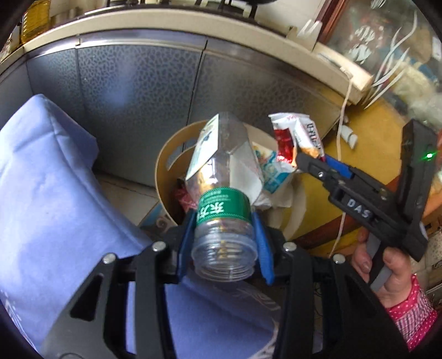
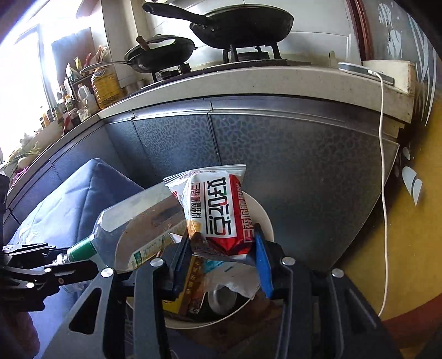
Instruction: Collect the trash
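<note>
— What have you got in hand right now?

— Two pieces of trash, one per gripper. Your left gripper [image 1: 225, 237] is clamped on one clear plastic bottle [image 1: 223, 193] with a green label; the blue pads press its sides near the open, capless mouth, and the body tilts up and away over the bin. Your right gripper [image 2: 223, 256] pinches one red-and-white snack wrapper [image 2: 218, 210] by its lower edge, so the packet stands up between the jaws.

— And where does the bin sit under you?

— There is one round, cream-coloured trash bin [image 1: 163, 171], directly below both items. In the right wrist view the wrapper hangs over its far rim [image 2: 265, 212], and the bottle [image 2: 110, 229] reaches in from the left side of that picture. The bin already holds several things (crumpled white paper, a blue-and-white carton, a yellow packet; I cannot count them exactly).

— What stands around it?

— One blue cloth-covered cushion [image 1: 49, 179] just beside the bin on your left. Behind the bin runs a grey cabinet front [image 2: 276, 154] under a pale countertop [image 2: 248, 82]. On the stove you have two black pans [image 2: 240, 24], with one large bottle of yellow oil [image 2: 106, 85] further along among smaller bottles. One white cable [image 2: 382, 165] hangs down from the counter's corner over the yellow floor [image 2: 408, 248]. Your right hand [image 1: 386, 273], in a pink patterned sleeve, shows in the left wrist view on the handle.
</note>
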`<action>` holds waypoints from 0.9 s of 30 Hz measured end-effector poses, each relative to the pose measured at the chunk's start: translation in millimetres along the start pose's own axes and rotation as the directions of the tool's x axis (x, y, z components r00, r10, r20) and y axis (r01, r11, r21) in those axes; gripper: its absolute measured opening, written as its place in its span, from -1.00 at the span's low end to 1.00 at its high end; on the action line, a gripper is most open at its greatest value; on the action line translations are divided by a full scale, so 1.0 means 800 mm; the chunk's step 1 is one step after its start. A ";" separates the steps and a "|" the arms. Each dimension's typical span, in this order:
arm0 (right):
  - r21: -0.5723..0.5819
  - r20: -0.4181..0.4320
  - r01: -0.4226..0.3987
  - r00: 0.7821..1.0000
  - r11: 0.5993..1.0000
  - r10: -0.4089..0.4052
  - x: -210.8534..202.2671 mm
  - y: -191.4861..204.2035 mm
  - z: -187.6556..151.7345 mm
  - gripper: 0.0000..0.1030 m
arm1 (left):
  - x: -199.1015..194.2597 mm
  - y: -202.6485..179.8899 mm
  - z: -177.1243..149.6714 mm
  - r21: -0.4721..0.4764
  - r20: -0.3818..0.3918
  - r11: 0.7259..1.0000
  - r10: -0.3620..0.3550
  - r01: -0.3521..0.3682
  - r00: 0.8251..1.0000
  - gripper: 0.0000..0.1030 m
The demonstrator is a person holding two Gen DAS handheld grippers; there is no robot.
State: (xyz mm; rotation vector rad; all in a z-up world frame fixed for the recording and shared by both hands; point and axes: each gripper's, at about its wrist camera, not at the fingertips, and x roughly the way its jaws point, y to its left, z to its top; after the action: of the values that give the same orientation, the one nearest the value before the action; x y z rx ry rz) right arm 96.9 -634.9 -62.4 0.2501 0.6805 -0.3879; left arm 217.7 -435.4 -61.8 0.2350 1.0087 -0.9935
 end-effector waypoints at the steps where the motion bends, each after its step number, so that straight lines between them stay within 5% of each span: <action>1: -0.007 -0.012 -0.008 1.000 1.000 0.007 0.007 0.000 -0.002 -0.20 | 0.010 0.000 0.002 -0.009 -0.015 1.000 0.026 -0.026 1.000 -0.23; 6: -0.009 -0.073 -0.063 0.995 0.998 0.062 0.033 0.012 -0.013 -0.12 | 0.015 0.000 0.005 -0.040 -0.023 0.996 0.078 -0.079 0.997 0.13; 10: -0.064 -0.070 -0.029 0.997 0.997 0.025 0.035 0.026 -0.029 0.34 | -0.013 -0.005 0.002 -0.020 0.040 0.994 0.110 -0.109 0.993 0.30; 18: 0.051 0.017 -0.049 0.999 0.997 0.048 -0.011 0.014 -0.035 0.35 | -0.073 -0.007 -0.008 -0.041 0.130 0.995 0.095 -0.090 0.987 0.31; 27: 0.268 0.037 -0.102 0.995 0.958 0.096 -0.073 0.006 -0.073 0.35 | -0.136 -0.010 -0.063 -0.053 0.191 0.982 0.186 -0.179 0.964 0.44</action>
State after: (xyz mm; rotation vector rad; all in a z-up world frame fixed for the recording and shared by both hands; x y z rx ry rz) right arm 24.8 -594.4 -68.0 0.5356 0.5879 -0.3864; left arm 163.7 -346.5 -1.0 0.1934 0.8093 -0.8132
